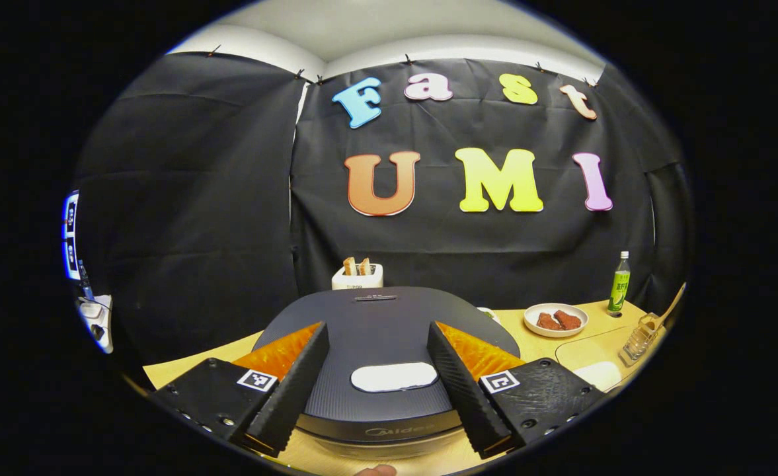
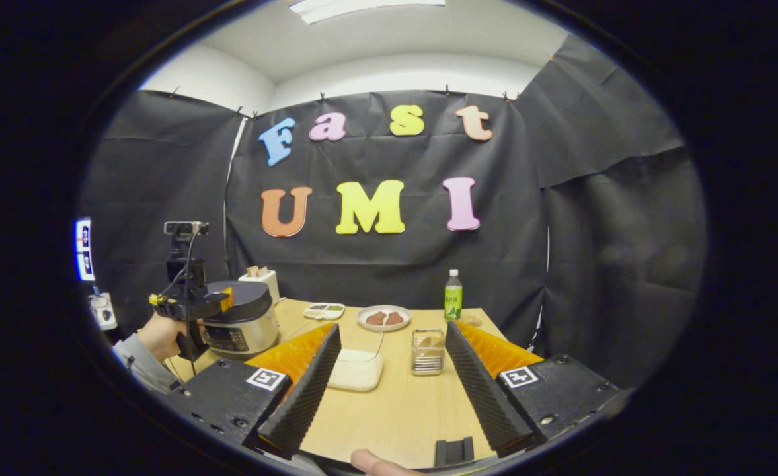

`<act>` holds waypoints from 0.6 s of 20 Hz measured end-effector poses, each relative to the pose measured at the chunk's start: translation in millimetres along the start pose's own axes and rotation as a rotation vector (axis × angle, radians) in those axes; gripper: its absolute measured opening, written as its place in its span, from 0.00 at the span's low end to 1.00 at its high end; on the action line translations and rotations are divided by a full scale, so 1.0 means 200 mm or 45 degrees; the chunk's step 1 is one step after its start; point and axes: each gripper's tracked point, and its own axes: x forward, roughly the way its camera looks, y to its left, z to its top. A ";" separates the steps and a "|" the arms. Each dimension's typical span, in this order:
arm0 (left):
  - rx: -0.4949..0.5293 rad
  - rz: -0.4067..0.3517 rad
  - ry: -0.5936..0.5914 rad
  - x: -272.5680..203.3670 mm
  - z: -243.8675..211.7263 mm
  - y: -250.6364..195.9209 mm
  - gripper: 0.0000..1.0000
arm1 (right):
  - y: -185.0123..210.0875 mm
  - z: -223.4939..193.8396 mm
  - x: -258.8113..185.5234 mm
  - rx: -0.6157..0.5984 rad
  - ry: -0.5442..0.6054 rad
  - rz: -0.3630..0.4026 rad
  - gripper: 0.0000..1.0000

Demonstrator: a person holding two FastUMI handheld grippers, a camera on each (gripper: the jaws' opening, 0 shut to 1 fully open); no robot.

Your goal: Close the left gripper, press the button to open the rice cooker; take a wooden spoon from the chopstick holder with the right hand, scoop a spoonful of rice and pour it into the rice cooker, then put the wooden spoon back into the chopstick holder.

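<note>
The rice cooker (image 1: 375,317) has a dark closed lid, with a white oval button (image 1: 394,377) near its front edge. My left gripper (image 1: 377,327) hovers open just above the lid, one finger on each side of the button, touching nothing. In the right gripper view a hand holds that left gripper (image 2: 187,301) at the rice cooker (image 2: 240,320). My right gripper (image 2: 393,327) is open and empty above the table. Ahead of it stand the clear chopstick holder (image 2: 427,352) and a white rice container (image 2: 357,369). The wooden spoon (image 1: 674,301) leans out of the chopstick holder (image 1: 640,338).
A plate of brown food (image 2: 383,318), a green bottle (image 2: 453,295), a small tray (image 2: 324,311) and a white toaster with bread (image 2: 260,276) stand toward the back of the wooden table (image 2: 395,416). Black cloth walls close in the booth.
</note>
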 end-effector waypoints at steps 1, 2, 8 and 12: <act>-0.004 0.004 0.020 -0.02 0.03 0.01 0.96 | 0.00 0.03 0.02 -0.009 -0.005 -0.004 0.99; -0.024 -0.001 0.029 -0.05 0.07 0.00 0.94 | 0.01 0.07 0.03 -0.014 -0.013 -0.007 1.00; -0.042 -0.047 -0.027 -0.33 0.40 -0.06 0.94 | 0.05 0.21 0.06 -0.037 -0.045 -0.011 0.99; -0.003 -0.073 -0.034 -0.55 0.51 -0.12 0.94 | 0.08 0.29 0.05 -0.043 -0.055 -0.016 0.99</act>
